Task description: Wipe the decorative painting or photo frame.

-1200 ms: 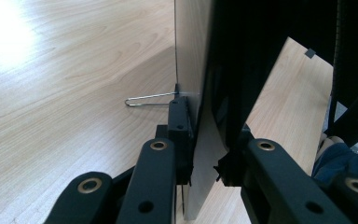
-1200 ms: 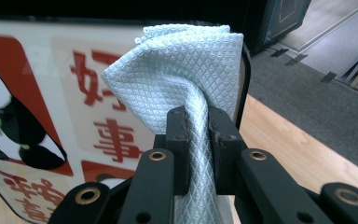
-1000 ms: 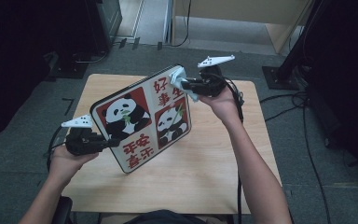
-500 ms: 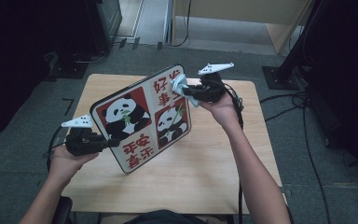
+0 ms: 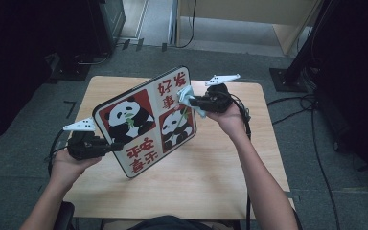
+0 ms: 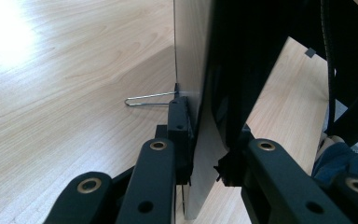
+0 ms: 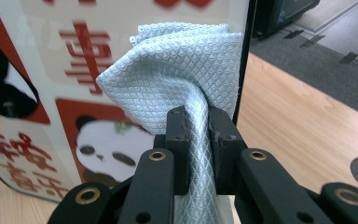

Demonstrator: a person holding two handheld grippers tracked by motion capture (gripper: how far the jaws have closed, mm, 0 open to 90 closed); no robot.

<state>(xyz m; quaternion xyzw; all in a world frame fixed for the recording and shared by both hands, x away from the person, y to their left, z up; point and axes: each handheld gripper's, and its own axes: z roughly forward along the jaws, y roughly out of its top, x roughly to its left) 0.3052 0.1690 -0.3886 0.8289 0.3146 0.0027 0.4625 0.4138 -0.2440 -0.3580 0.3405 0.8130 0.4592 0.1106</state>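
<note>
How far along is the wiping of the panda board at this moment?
Done: the left gripper clamps the panda board by its edge, propped tilted on the table; the right gripper is shut on the cloth. In hand: the cloth sits against the board's upper right, near the red characters. Left: apparently the panda panels and lower area; no visible wipe marks confirm progress.

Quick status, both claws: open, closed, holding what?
Left claw: closed on the panda board's edge.
Right claw: closed on the blue cloth, against the board.
</note>
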